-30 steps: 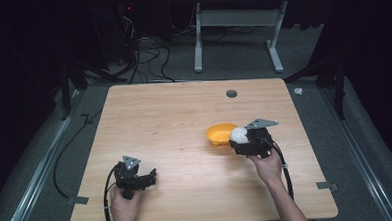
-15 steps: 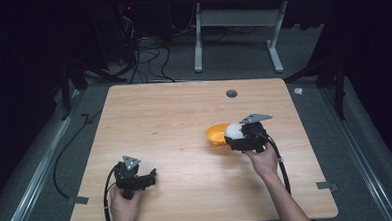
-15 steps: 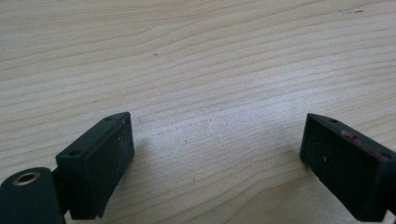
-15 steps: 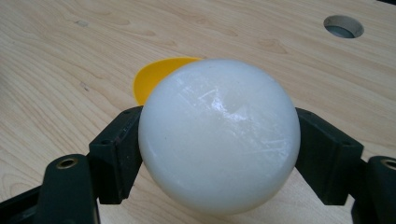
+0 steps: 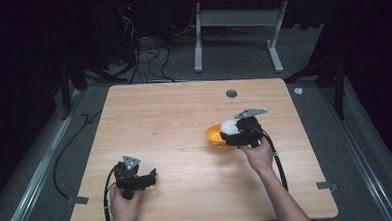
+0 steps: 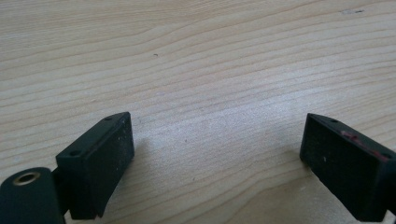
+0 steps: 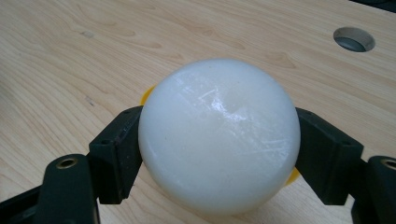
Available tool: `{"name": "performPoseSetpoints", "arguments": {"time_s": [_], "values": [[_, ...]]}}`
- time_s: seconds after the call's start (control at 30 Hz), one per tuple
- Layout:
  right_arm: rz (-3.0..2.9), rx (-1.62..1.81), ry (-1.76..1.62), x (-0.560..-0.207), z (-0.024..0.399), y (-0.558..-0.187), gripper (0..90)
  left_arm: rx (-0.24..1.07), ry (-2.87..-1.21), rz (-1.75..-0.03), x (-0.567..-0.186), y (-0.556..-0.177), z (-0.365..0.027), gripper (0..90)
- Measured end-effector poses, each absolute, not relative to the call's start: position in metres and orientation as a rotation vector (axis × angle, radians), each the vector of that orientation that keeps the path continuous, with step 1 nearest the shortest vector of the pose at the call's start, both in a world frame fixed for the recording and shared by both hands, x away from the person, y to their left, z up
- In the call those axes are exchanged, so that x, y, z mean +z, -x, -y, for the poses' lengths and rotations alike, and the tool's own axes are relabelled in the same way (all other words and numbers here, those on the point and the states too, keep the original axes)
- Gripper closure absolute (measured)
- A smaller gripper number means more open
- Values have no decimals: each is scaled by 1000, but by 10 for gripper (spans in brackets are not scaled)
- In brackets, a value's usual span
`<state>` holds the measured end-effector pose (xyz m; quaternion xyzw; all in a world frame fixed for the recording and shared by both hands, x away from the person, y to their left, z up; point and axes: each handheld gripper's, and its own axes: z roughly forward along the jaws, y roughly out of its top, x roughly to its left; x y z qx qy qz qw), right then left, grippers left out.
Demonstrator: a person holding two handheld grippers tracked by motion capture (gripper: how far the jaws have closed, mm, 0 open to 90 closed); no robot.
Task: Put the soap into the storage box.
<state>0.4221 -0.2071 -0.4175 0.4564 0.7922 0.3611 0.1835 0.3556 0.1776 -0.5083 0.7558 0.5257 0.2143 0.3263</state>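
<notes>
No text, label, brand, number or sign can be read in any view.

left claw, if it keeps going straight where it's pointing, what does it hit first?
Probably just bare table. The left claw is open, angled down at the wood, with nothing between or ahead of its jaws. How near the surface is remains unclear.
</notes>
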Motion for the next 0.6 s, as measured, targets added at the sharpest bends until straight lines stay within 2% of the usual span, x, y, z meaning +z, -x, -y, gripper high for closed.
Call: {"name": "performPoseSetpoints", "arguments": {"time_s": [0.6], "values": [[-2254,981,-1315,-429,194,-441,246,561,-1981,-1376,-508,-356,-178,102]]}}
